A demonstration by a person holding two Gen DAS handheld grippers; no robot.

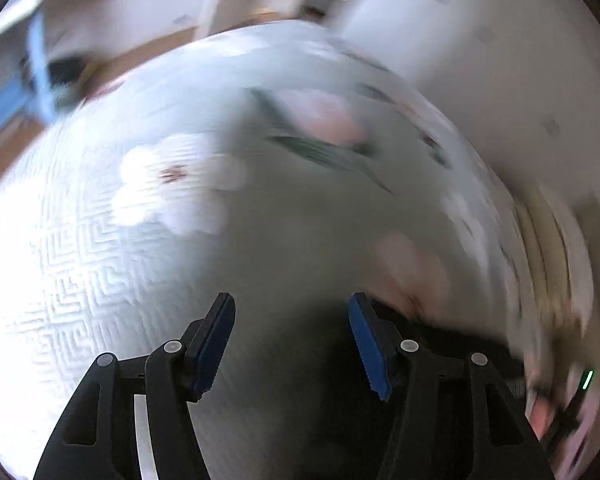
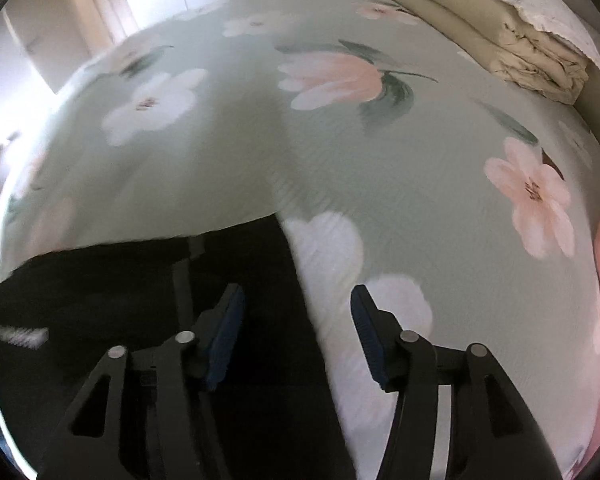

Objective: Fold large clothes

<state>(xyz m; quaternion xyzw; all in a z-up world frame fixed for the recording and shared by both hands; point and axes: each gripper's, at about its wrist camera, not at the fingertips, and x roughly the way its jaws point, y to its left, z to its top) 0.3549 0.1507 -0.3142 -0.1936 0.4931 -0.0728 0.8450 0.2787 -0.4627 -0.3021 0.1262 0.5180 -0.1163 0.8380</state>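
Lying flat on the bed [image 2: 380,168], the black garment [image 2: 120,280] sat below and left of the right gripper [image 2: 298,332], nearer than the left gripper [image 1: 292,340]; both half-open, empty.

garment: black cloth garment [image 2: 148,288], spread flat
place: near left on the bed, small white label showing

Left wrist view: heavy motion blur, worst far and right; bedspread [image 1: 80,280] blown out w/ glare at left. Right wrist view sharper, daylight from far left, fisheye bending + dark corners.
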